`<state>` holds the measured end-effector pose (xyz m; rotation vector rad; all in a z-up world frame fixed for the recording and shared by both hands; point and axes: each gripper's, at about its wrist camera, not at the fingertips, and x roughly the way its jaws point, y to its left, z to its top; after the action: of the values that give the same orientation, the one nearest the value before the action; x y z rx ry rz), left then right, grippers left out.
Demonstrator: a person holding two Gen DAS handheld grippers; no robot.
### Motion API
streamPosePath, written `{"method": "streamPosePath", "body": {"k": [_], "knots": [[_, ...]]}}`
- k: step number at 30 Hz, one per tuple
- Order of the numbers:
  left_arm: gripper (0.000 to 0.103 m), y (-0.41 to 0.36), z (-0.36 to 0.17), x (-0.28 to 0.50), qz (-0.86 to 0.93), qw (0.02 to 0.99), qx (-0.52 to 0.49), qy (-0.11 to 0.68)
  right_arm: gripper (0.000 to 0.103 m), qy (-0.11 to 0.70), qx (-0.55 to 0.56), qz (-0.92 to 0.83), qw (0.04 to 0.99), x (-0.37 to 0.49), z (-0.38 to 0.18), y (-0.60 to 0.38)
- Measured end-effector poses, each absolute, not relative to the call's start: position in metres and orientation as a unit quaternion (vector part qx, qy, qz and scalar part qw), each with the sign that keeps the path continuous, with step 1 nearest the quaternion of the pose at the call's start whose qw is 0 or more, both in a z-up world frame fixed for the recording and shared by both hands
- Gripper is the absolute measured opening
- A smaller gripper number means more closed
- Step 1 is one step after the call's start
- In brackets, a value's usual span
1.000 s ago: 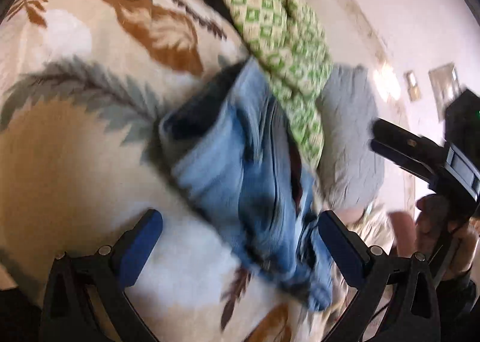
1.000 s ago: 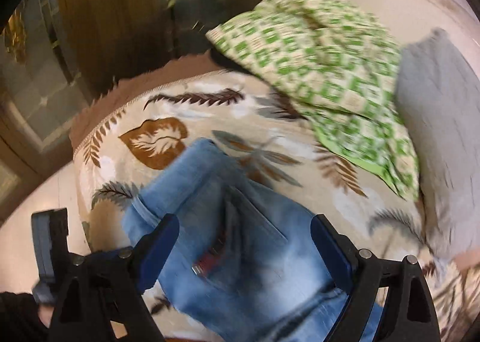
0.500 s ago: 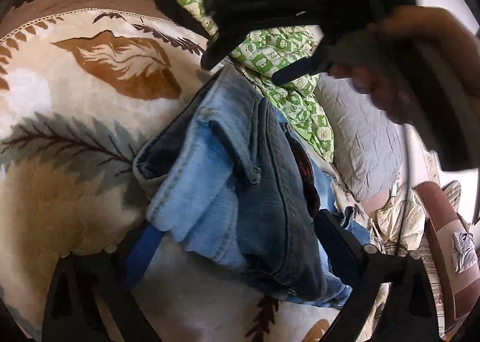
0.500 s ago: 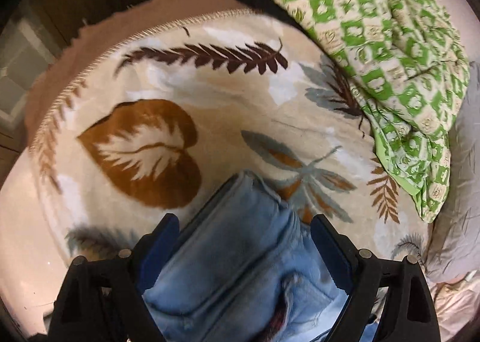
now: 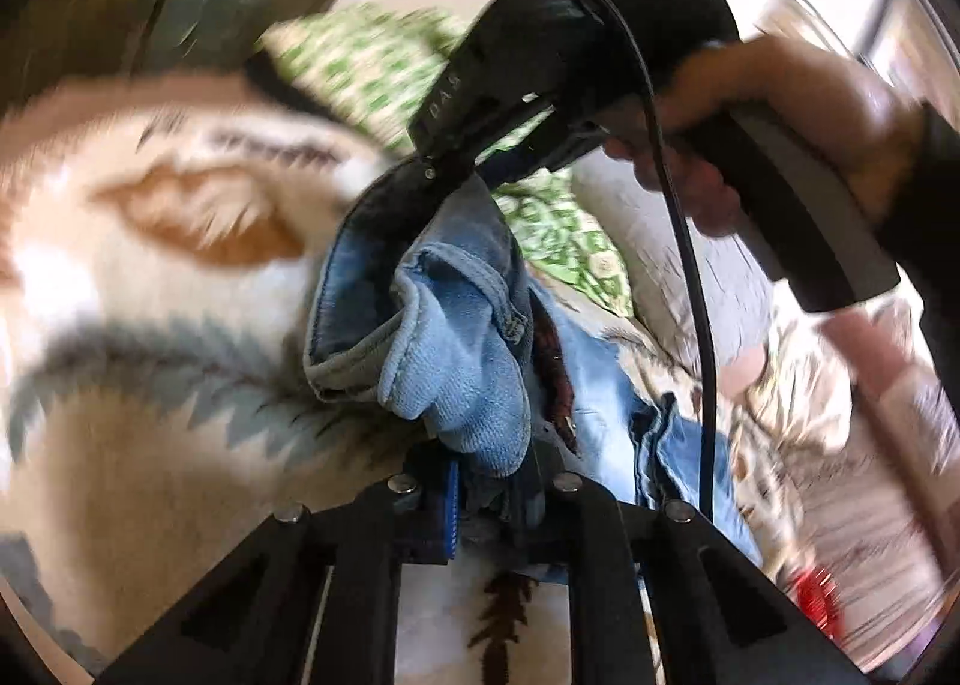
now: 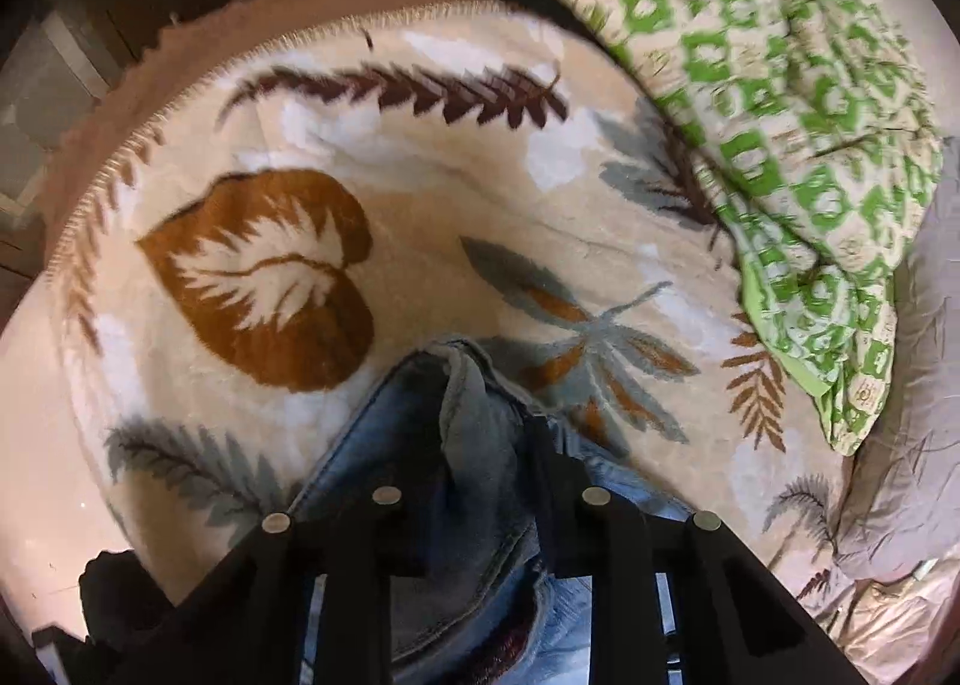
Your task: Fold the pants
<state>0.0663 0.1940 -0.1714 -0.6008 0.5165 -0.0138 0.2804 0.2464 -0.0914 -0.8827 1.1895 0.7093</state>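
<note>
Both of my grippers are clamped on a pair of blue denim pants (image 5: pixel 462 337) that lies bunched on a bed. Seen from my left wrist, my left gripper (image 5: pixel 489 496) has its fingers drawn narrow around a thick fold of light blue denim at the near edge of the garment. At the far end, my right gripper (image 5: pixel 480 168) grips the dark waistband from above, with my right hand (image 5: pixel 774 108) wrapped around its handle and a black cable (image 5: pixel 696 289) hanging down from it. Seen from my right wrist, my right gripper (image 6: pixel 486 481) is pinched close on a ridge of denim that rises between its fingers. Under the pants is a cream blanket (image 6: pixel 420 205) printed with brown and grey leaves. A green-and-cream patterned quilt (image 6: pixel 780 102) is heaped at the far right, with a grey pillow (image 6: pixel 924 385) just beside it.
</note>
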Motion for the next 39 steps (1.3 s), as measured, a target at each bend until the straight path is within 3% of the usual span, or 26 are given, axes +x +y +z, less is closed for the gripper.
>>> {"method": "streamPosePath", "body": {"k": [9, 14, 19, 23, 26, 29, 31, 32, 33, 35, 37, 39], "knots": [[0.013, 0.111, -0.104, 0.060, -0.020, 0.970, -0.086, 0.225, 0.021, 0.470, -0.244, 0.377, 0.760, 0.279, 0.018, 0.107], [0.013, 0.037, -0.081, 0.072, -0.047, 0.973, 0.016, 0.228, 0.021, 0.442, -0.148, 0.377, 0.800, 0.279, 0.038, -0.009], [0.013, -0.049, -0.104, 0.102, -0.088, 0.947, 0.124, 0.283, 0.017, 0.465, -0.078, 0.319, 0.822, 0.299, -0.001, -0.111], [0.013, -0.102, -0.147, 0.123, -0.107, 0.914, 0.196, 0.339, 0.017, 0.518, -0.038, 0.260, 0.814, 0.328, -0.067, -0.164], [0.013, -0.125, -0.183, 0.139, -0.105, 0.889, 0.233, 0.379, 0.017, 0.557, -0.027, 0.217, 0.801, 0.344, -0.121, -0.190], [0.013, -0.127, -0.185, 0.139, -0.097, 0.889, 0.242, 0.376, 0.016, 0.561, 0.018, 0.215, 0.799, 0.350, -0.148, -0.209], [0.013, -0.124, -0.182, 0.141, -0.105, 0.887, 0.234, 0.385, 0.019, 0.559, 0.035, 0.219, 0.799, 0.353, -0.150, -0.214], [0.013, -0.124, -0.179, 0.141, -0.108, 0.885, 0.235, 0.386, 0.026, 0.558, 0.038, 0.221, 0.799, 0.354, -0.150, -0.215], [0.016, -0.124, -0.177, 0.143, -0.109, 0.886, 0.237, 0.384, 0.030, 0.558, 0.037, 0.219, 0.800, 0.353, -0.148, -0.215], [0.028, -0.121, -0.163, 0.141, -0.118, 0.887, 0.235, 0.378, 0.082, 0.559, 0.026, 0.192, 0.806, 0.352, -0.143, -0.219], [0.081, -0.112, -0.146, 0.132, -0.146, 0.892, 0.214, 0.371, 0.085, 0.544, 0.026, 0.167, 0.822, 0.344, -0.130, -0.232], [0.091, -0.100, -0.125, 0.113, -0.151, 0.911, 0.191, 0.333, 0.085, 0.525, 0.036, 0.168, 0.834, 0.334, -0.113, -0.245]]}}
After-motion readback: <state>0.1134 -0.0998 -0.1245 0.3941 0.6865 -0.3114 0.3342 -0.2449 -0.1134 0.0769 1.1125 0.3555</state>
